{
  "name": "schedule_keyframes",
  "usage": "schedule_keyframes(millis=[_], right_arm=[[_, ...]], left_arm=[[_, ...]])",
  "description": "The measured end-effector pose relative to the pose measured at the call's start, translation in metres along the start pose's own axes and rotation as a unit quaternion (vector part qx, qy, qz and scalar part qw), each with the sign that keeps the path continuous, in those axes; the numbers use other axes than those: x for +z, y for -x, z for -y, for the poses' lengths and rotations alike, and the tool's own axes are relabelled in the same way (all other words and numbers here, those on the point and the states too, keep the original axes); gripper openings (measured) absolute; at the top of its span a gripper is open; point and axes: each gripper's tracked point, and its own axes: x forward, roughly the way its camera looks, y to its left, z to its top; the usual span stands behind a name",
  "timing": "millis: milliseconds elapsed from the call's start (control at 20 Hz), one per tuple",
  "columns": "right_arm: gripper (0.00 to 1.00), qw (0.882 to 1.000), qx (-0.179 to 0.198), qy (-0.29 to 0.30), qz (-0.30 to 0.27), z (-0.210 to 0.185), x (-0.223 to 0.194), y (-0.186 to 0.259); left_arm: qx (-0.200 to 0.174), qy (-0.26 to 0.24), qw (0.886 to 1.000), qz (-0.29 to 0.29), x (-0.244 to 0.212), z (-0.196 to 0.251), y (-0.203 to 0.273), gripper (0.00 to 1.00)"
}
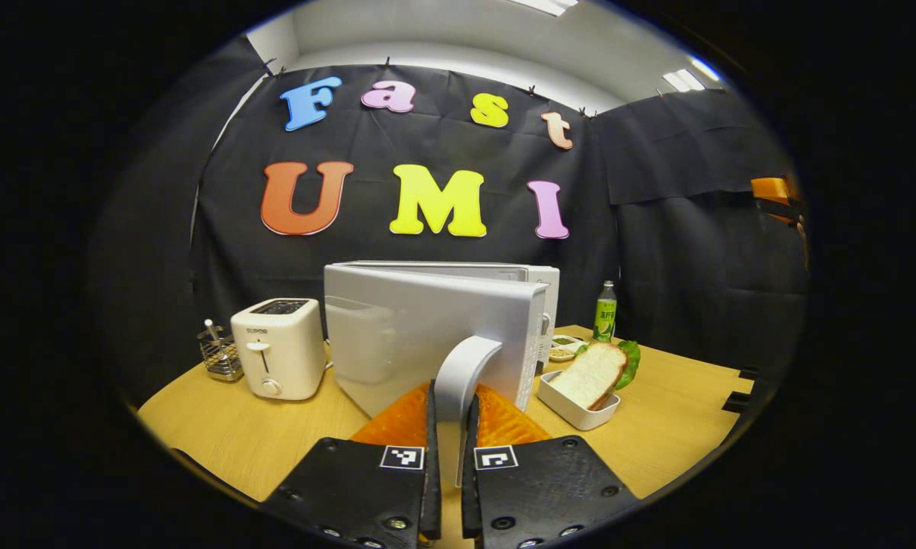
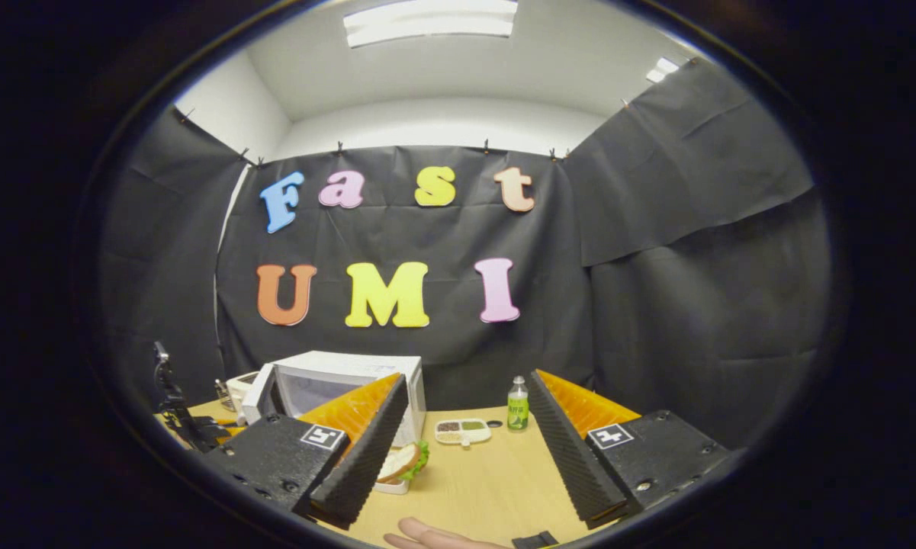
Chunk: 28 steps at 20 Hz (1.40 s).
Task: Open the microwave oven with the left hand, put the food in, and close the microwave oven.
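The white microwave stands at the back of the wooden table, its door swung partly open toward me. My left gripper is shut on the door's curved handle. A sandwich with lettuce lies in a white tray just right of the door. In the right gripper view the microwave sits at the left with its door ajar, and the sandwich lies in front of it. My right gripper hangs open above the table with nothing between its fingers.
A white toaster and a wire basket stand left of the microwave. A green bottle and a small divided dish stand behind the sandwich. A hand rests at the table's near edge.
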Motion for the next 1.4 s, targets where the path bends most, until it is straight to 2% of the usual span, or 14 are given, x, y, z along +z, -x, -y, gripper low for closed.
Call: schedule_keyframes(millis=[300, 350, 400, 550, 750, 850, 900, 1000, 1050, 1100, 1150, 1200, 1250, 1400], right_arm=[[0.93, 1.000, 0.020, 0.013, -0.002, -0.038, -0.003, -0.004], [1.00, 1.000, 0.022, 0.013, -0.003, -0.044, -0.004, -0.005], [0.93, 1.000, 0.026, 0.013, -0.007, -0.051, -0.008, -0.006], [0.93, 0.999, 0.036, 0.008, -0.018, -0.066, -0.014, -0.008], [0.93, 0.999, 0.036, 0.014, -0.032, -0.073, -0.024, -0.015], [0.93, 0.998, 0.035, 0.017, -0.039, -0.074, -0.029, -0.020], [0.93, 0.998, 0.034, 0.017, -0.043, -0.073, -0.032, -0.023], [0.93, 0.998, 0.032, 0.017, -0.051, -0.072, -0.035, -0.028], [0.93, 0.997, 0.039, 0.016, -0.057, -0.074, -0.037, -0.032], [0.93, 0.997, 0.047, 0.018, -0.066, -0.077, -0.041, -0.035], [0.93, 0.996, 0.053, 0.022, -0.075, -0.076, -0.044, -0.040], [0.93, 0.995, 0.056, 0.029, -0.082, -0.073, -0.045, -0.045], [0.93, 0.994, 0.054, 0.036, -0.088, -0.068, -0.047, -0.052], [1.00, 0.989, 0.063, 0.048, -0.126, -0.054, -0.062, -0.075]], left_arm=[[0.040, 0.002, 0.999, -0.005, -0.002, -0.059, 0.036, 0.09], [0.047, 0.004, 0.999, -0.006, -0.002, -0.069, 0.041, 0.10], [0.054, 0.006, 0.999, -0.008, -0.003, -0.080, 0.045, 0.09], [0.071, 0.014, 0.997, -0.015, -0.005, -0.109, 0.061, 0.11], [0.117, 0.027, 0.993, -0.017, -0.002, -0.153, 0.096, 0.22], [0.140, 0.030, 0.989, -0.025, -0.002, -0.168, 0.114, 0.39], [0.149, 0.029, 0.988, -0.028, 0.001, -0.169, 0.121, 0.73], [0.181, 0.022, 0.983, -0.025, 0.008, -0.178, 0.131, 0.94], [0.192, 0.016, 0.981, -0.026, 0.012, -0.180, 0.135, 0.95], [0.202, 0.012, 0.979, -0.026, 0.017, -0.179, 0.139, 0.84], [0.208, 0.013, 0.978, -0.026, 0.022, -0.176, 0.142, 0.95], [0.213, 0.018, 0.977, -0.025, 0.028, -0.173, 0.144, 0.84], [0.219, 0.021, 0.975, -0.025, 0.035, -0.169, 0.147, 0.95], [0.225, 0.028, 0.974, -0.020, 0.051, -0.155, 0.148, 0.95]])
